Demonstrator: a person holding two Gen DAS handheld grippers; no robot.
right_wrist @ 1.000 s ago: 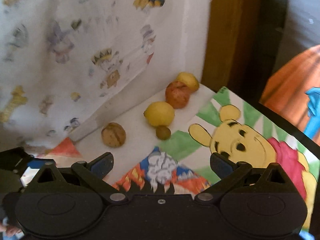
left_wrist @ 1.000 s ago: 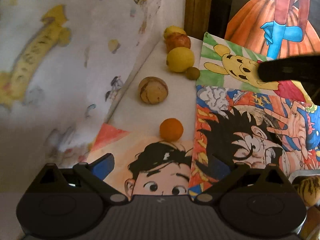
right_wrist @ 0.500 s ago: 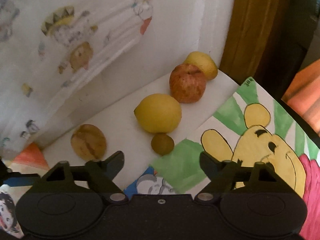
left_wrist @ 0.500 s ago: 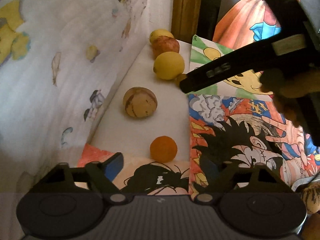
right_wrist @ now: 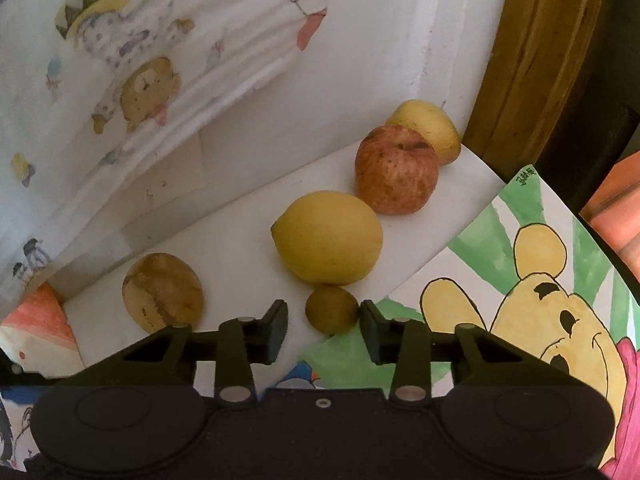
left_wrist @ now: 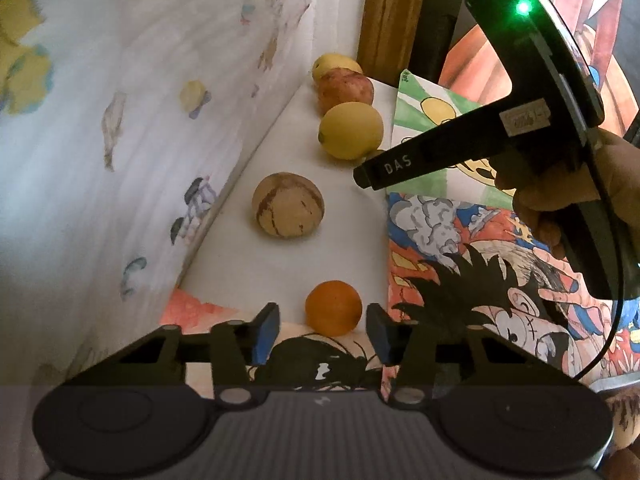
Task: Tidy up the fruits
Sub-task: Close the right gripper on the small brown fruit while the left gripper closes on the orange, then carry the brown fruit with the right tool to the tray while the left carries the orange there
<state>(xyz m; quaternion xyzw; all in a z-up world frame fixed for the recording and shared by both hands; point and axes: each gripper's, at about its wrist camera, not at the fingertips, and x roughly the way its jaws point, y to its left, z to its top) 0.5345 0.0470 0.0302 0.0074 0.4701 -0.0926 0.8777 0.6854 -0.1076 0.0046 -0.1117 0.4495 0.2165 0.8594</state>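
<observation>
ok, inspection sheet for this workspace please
surface: white tabletop, cartoon drawings laid on it.
job's things: orange, small green fruit, lemon, apple, yellow fruit, brown round fruit, lined up near the cloth.
clutter: brown striped thing at frame edge, unclear.
grippers: left gripper open around the orange, right gripper open around the small green fruit; both have just been closing, gap at one pad.
cables: black cable from the right gripper's handle.
surroundings: printed cloth, wooden post.

Left tongs angled down, closing, right tongs likewise
</observation>
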